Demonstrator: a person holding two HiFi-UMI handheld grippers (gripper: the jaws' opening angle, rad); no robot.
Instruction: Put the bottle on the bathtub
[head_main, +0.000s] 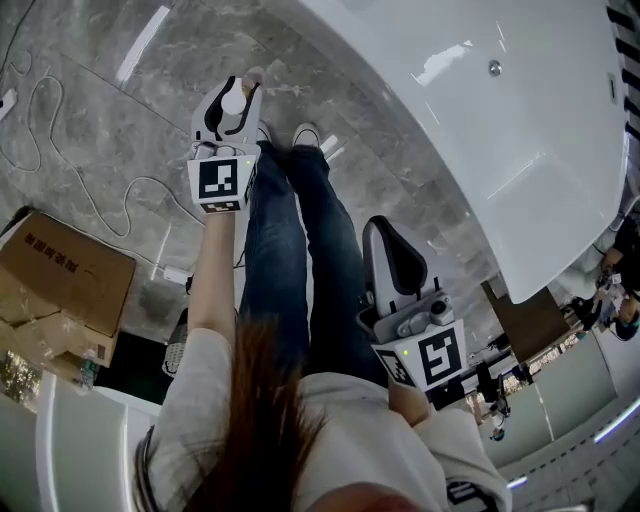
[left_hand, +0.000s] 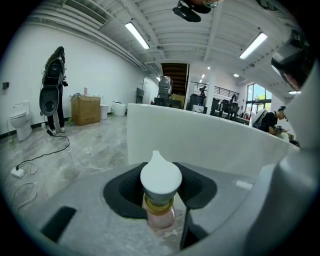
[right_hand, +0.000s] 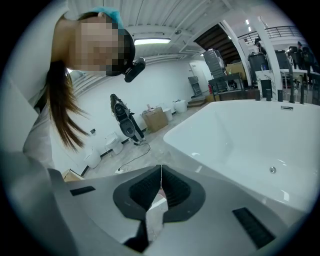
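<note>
From the left gripper (head_main: 233, 95) I look out over a glossy grey marbled stone floor (left_hand: 75, 155) that runs to a plain white wall (left_hand: 100, 70) far off on its left. Against that wall I see a white ceramic toilet (left_hand: 19, 122) and, further along, a brown cardboard box (left_hand: 86, 110). A small white plug (left_hand: 18, 172) with a thin cable lies on the floor, low to the gripper's left. Above it, long white strip lights (left_hand: 137, 35) cross a white ribbed ceiling (left_hand: 170, 40). Straight ahead I make out what looks like a dark brown staircase (left_hand: 175, 75), and a tall bright window (left_hand: 257, 97) lies off to the right.
</note>
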